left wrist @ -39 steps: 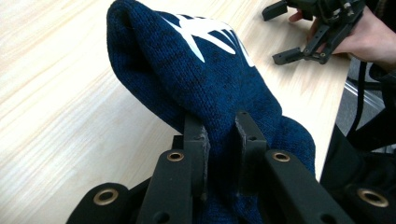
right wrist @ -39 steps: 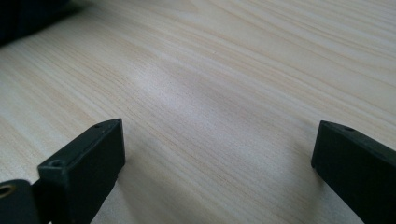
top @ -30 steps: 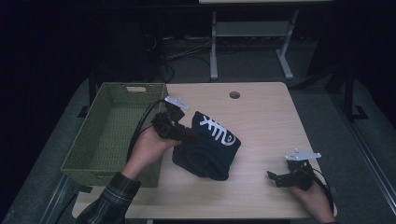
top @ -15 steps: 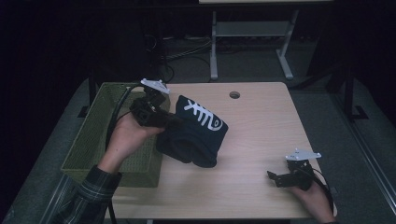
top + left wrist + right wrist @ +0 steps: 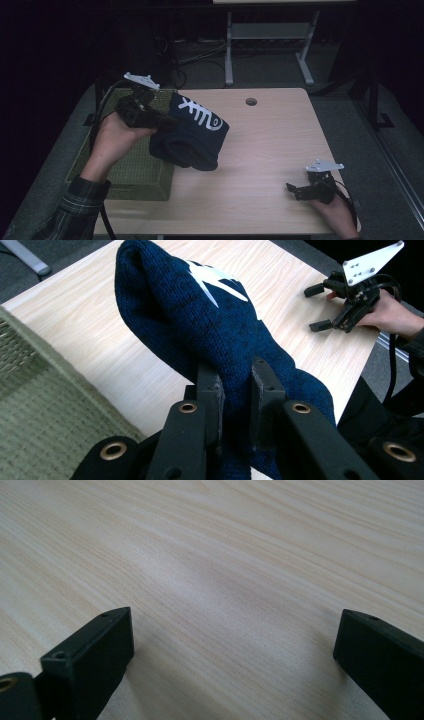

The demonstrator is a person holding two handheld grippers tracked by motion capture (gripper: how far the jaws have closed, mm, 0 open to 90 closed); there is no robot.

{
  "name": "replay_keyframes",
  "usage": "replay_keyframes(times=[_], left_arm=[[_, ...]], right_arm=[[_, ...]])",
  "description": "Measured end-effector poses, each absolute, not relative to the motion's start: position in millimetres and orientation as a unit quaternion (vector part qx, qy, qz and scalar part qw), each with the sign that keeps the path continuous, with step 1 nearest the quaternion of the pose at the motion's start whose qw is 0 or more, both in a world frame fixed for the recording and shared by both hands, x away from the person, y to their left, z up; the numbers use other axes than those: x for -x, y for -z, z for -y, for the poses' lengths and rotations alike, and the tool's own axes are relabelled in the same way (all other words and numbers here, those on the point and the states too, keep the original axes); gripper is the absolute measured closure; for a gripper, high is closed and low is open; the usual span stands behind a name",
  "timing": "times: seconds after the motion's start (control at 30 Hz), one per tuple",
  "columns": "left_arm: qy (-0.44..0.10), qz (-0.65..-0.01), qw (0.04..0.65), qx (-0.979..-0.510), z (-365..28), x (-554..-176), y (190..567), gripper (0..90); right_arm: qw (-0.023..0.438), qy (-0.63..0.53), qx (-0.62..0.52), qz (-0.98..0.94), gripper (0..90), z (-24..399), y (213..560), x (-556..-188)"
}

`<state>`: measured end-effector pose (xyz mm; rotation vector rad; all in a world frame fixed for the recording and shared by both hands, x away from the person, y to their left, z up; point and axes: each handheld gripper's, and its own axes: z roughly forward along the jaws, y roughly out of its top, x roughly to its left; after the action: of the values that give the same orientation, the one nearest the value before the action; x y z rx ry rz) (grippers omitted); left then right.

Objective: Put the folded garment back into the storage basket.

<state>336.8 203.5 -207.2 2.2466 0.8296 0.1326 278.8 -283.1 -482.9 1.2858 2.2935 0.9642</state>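
A folded dark blue knitted garment (image 5: 192, 135) with a white pattern hangs above the table's left part, partly over the basket's right rim. My left gripper (image 5: 162, 123) is shut on its left end; in the left gripper view the knit (image 5: 200, 325) is pinched between the two black jaws (image 5: 237, 390). At the table's near right corner my right gripper (image 5: 296, 191) rests in a hand, open. Bare wood lies between its wide-apart jaws (image 5: 230, 645) in the right gripper view. That gripper (image 5: 327, 305) is also in the left gripper view, far off at the upper right.
A green woven basket (image 5: 135, 175) sits at the table's left edge, under my left hand. The light wooden table (image 5: 270, 145) has a round cable hole (image 5: 251, 101) near its far edge. Beyond the table are a metal stand's legs (image 5: 265, 50) and cables on the dark floor.
My left gripper has lifted the blue garment and carried it left, from the table's middle to over the basket's right rim. The right gripper has stayed in place.
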Motion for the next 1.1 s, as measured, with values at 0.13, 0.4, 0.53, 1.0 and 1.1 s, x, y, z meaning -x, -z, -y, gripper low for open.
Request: replay_keyframes(times=[0.13, 0.4, 0.53, 1.0, 1.1], left_arm=[[-0.057, -0.331, 0.362, -0.87, -214.7, -335.4, 199.0, 78.6], [-0.072, -0.353, 0.37, -0.856, -247.1, -327.9, 178.5, 78.6], [-0.076, -0.364, 0.374, -0.85, -259.7, -325.2, 176.5, 78.6], [-0.085, -0.41, 0.374, -0.827, -305.6, -320.6, 179.9, 78.6], [-0.078, -0.422, 0.373, -0.823, -313.1, -322.6, 188.6, 78.6]], right_arm=[[0.171, -0.34, -0.452, -0.807, 2.4, 283.4, 483.0, -279.0], [0.173, -0.34, -0.453, -0.806, 2.4, 283.8, 483.1, -279.3], [0.173, -0.34, -0.453, -0.806, 2.4, 283.9, 483.2, -279.4], [0.175, -0.339, -0.457, -0.804, 2.5, 284.0, 483.2, -279.5], [0.175, -0.339, -0.457, -0.803, 2.4, 284.0, 483.2, -279.5]])
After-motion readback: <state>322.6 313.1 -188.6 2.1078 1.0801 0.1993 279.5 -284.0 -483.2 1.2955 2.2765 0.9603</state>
